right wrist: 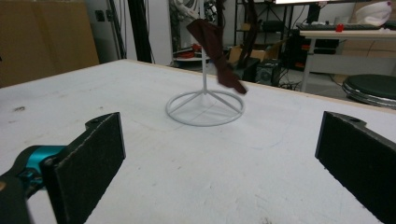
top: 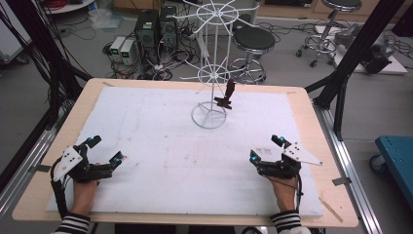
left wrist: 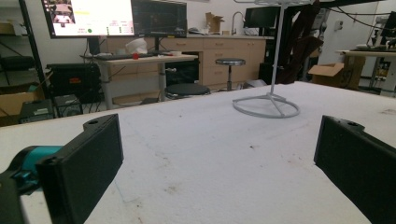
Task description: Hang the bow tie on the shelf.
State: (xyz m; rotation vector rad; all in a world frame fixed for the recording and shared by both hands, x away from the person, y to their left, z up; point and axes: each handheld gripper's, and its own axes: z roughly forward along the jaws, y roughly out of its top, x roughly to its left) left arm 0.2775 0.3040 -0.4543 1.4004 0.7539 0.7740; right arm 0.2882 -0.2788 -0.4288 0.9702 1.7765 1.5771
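White wire rack (top: 210,73) mid-table, dark brown cloth (top: 227,94) hanging; left gripper (top: 105,150), right gripper (top: 266,149) jaws apart, holding nothing.

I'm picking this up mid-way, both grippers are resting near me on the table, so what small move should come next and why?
Probably reach the right gripper forward toward the dark brown cloth hanging on the white wire rack. Both grippers, including the left gripper, are open and hold nothing, and the cloth hangs on the rack's right side, nearer the right one.
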